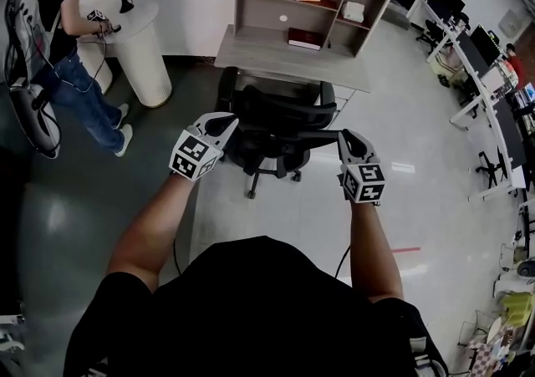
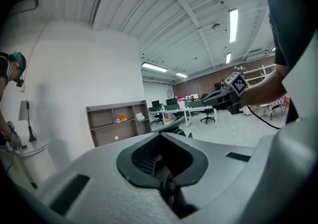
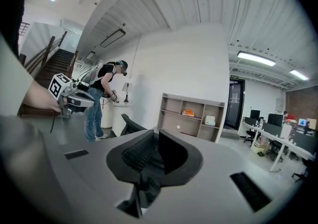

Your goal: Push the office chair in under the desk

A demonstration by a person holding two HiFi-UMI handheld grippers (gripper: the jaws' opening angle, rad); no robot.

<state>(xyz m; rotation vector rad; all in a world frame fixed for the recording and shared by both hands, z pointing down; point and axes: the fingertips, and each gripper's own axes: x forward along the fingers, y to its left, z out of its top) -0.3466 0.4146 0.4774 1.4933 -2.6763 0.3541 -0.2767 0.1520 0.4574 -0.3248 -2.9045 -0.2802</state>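
Swivel is the worry: the office chair (image 1: 280,129) stands at the front edge of the desk (image 1: 292,62), and uneven pushing could spin it so an armrest catches that edge. The left tongs (image 1: 219,124) are fully closed on nothing by the backrest's left end. The right tongs (image 1: 347,140) are all but closed, seemingly empty, beside its right end.

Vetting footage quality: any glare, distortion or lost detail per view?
Head view: fisheye bends the room, lamp glare streaks the glossy floor, black office chair loses detail. Left gripper view: dark round vignette, ceiling lamp blown out. Right gripper view: same vignette.
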